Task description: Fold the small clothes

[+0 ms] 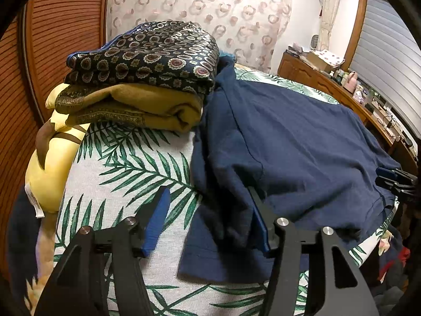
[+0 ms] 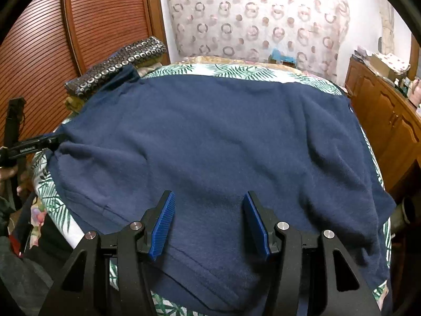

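A navy blue T-shirt [image 2: 215,142] lies spread flat on a bed with a palm-leaf sheet [image 1: 126,163]. It also shows in the left wrist view [image 1: 297,144]. My left gripper [image 1: 208,197] is open at the shirt's left edge, over its bunched sleeve; one finger is over the sheet, the other over the cloth. It also shows at the left edge of the right wrist view [image 2: 50,139]. My right gripper [image 2: 208,200] is open and empty just above the shirt's near hem. Its tips show at the right edge of the left wrist view [image 1: 392,179].
A stack of folded clothes, dark patterned [image 1: 147,55] on mustard yellow [image 1: 147,108], sits at the bed's far left. A yellow plush toy [image 1: 50,163] lies at the left edge. A wooden cabinet [image 2: 389,126] stands to the right, a slatted wooden door [image 2: 105,18] to the left.
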Motion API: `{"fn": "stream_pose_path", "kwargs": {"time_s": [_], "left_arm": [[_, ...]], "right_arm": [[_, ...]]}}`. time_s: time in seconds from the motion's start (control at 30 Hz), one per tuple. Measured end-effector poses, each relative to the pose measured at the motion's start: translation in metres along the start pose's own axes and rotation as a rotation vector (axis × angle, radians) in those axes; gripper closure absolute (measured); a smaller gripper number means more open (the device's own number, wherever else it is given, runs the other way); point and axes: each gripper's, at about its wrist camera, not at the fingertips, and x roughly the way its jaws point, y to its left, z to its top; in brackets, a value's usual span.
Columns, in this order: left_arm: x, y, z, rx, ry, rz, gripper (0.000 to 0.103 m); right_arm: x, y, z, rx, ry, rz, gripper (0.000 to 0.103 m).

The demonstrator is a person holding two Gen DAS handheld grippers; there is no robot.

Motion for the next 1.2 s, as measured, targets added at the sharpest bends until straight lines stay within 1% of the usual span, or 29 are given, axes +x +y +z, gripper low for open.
{"fn": "stream_pose_path", "kwargs": {"time_s": [0.07,0.1,0.17,0.23,0.3,0.37,0.4,0.43,0.5,0.63,0.73,0.83,0.97,1.2], "left_arm": [[0.000,-0.001,0.000,-0.003,-0.001,0.004,0.043],[0.000,-0.001,0.000,-0.006,0.000,0.001,0.043],[-0.001,-0.001,0.000,-0.015,0.001,-0.027,0.043],[-0.001,-0.001,0.000,-0.018,0.000,-0.045,0.048],[-0.001,-0.003,-0.001,-0.013,-0.001,-0.059,0.055],[-0.001,-0.005,-0.003,-0.015,0.004,-0.093,0.070],[-0.002,-0.006,-0.003,-0.016,0.007,-0.108,0.080],[-0.002,-0.008,-0.003,-0.014,0.008,-0.128,0.084],[-0.005,-0.013,-0.004,0.008,0.002,-0.119,0.091],[-0.013,-0.017,-0.001,0.008,-0.023,-0.143,0.093],[-0.026,-0.024,0.004,0.009,-0.066,-0.180,0.094],[-0.038,-0.039,0.013,0.038,-0.102,-0.201,0.094],[-0.051,-0.060,0.027,0.071,-0.146,-0.242,0.094],[-0.052,-0.101,0.057,0.127,-0.182,-0.337,0.095]], "right_arm": [[0.004,-0.002,0.000,0.004,0.009,0.002,0.046],[0.002,-0.003,0.002,0.000,-0.001,0.001,0.045],[0.003,-0.003,0.004,0.000,-0.005,0.005,0.044],[0.004,-0.003,0.005,0.002,-0.007,0.009,0.043],[0.005,-0.001,0.003,0.003,-0.011,0.011,0.043],[0.003,0.000,-0.004,0.002,-0.017,0.013,0.042],[0.003,0.000,-0.005,0.002,-0.019,0.014,0.042],[0.002,0.001,-0.007,0.002,-0.022,0.014,0.042],[0.001,0.001,-0.009,0.002,-0.026,0.016,0.041],[-0.001,0.000,-0.012,0.001,-0.032,0.023,0.040],[-0.002,-0.001,-0.012,0.013,-0.034,0.034,0.040],[-0.005,-0.005,-0.012,0.037,-0.034,0.041,0.040],[-0.019,-0.011,-0.013,0.058,-0.067,0.027,0.040],[-0.047,-0.035,-0.026,0.109,-0.110,-0.015,0.040]]}}
